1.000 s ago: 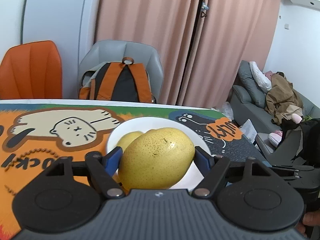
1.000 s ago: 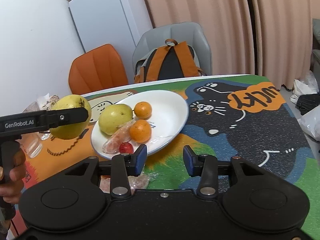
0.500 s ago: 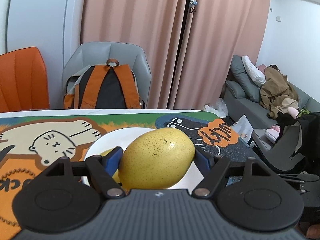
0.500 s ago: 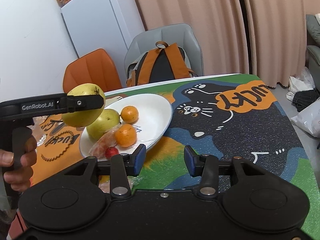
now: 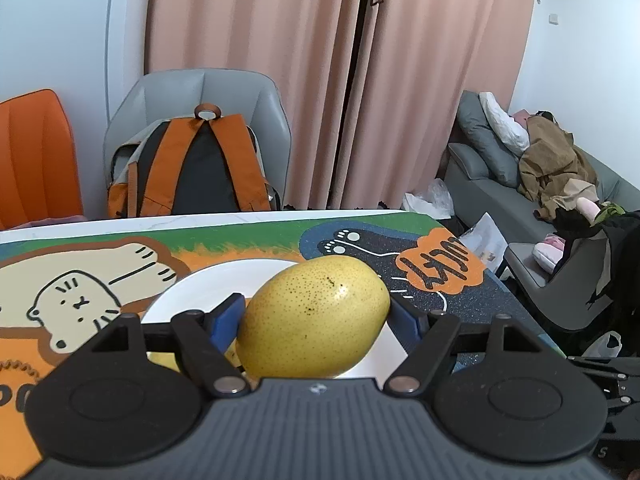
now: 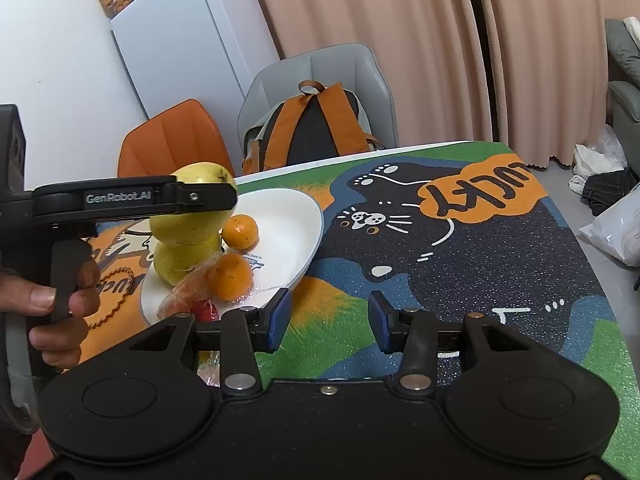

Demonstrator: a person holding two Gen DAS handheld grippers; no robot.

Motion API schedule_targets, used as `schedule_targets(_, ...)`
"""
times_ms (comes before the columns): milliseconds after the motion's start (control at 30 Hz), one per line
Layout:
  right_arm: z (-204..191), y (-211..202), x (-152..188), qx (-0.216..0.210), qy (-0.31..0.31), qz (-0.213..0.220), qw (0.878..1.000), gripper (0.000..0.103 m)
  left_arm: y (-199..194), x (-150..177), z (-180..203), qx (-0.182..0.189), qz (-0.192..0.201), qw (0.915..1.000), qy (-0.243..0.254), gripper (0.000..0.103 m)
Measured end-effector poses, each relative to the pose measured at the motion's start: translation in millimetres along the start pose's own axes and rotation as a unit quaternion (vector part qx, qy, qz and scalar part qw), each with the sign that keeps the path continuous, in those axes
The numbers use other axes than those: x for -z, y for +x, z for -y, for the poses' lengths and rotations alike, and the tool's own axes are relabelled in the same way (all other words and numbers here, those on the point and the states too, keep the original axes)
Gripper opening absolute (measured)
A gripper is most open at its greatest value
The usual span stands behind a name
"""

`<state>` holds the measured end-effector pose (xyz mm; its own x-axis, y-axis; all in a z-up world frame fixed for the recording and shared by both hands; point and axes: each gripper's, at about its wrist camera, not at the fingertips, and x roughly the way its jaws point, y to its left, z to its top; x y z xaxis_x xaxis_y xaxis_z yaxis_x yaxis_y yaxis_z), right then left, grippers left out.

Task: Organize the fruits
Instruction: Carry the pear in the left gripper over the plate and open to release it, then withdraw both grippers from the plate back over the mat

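Observation:
My left gripper (image 5: 316, 316) is shut on a yellow pear (image 5: 314, 316) and holds it in the air above the white plate (image 5: 224, 280). In the right wrist view the held pear (image 6: 192, 228) hangs over the plate (image 6: 296, 232), right above a second pear (image 6: 176, 264). The plate also holds two oranges (image 6: 240, 231) (image 6: 231, 276), a wrapped orange-pink item (image 6: 184, 296) and a small red fruit (image 6: 204, 310). My right gripper (image 6: 328, 320) is open and empty, low over the mat just right of the plate's near rim.
A colourful cartoon mat (image 6: 460, 248) covers the table. A grey chair with an orange backpack (image 6: 316, 128) and an orange chair (image 6: 176, 140) stand behind the table. A white fridge (image 6: 192, 40) is at the back left. A sofa (image 5: 520, 168) is to the right.
My left gripper has carried the pear rightward from beside the plate to above it, over the second pear. The right gripper has stayed open and shifted slightly.

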<state>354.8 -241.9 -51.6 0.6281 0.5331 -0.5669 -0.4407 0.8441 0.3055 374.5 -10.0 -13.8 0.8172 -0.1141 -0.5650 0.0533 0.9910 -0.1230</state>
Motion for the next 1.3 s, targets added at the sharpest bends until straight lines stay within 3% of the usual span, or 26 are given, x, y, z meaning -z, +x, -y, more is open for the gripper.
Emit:
schedule_targets(367, 2.4, 1.1, 1.8, -0.003, 0.007, 0.0, 1.0, 0.044, 25.2, -3.6, 7.2, 0.002, -0.02, 0.9998, 0.009, 0.075)
schedule_targets(533, 4.1, 2.5, 4.9, -0.002, 0.01, -0.003, 1.0, 0.044, 38.2, 1.8, 9.4, -0.006, -0.05, 0.9986, 0.014, 0.076)
schedule_targets(633, 3.6, 0.5, 5.2, -0.002, 0.007, 0.0, 1.0, 0.05, 35.4, 4.2, 11.4, -0.014, -0.038, 0.999, 0.019, 0.075)
schedule_targets(1300, -11.6, -21.3, 0.2, -0.01, -0.003, 0.006, 1.0, 0.051, -4.2, 3.4, 19.4, -0.022, -0.02, 0.9991, 0.029, 0.076)
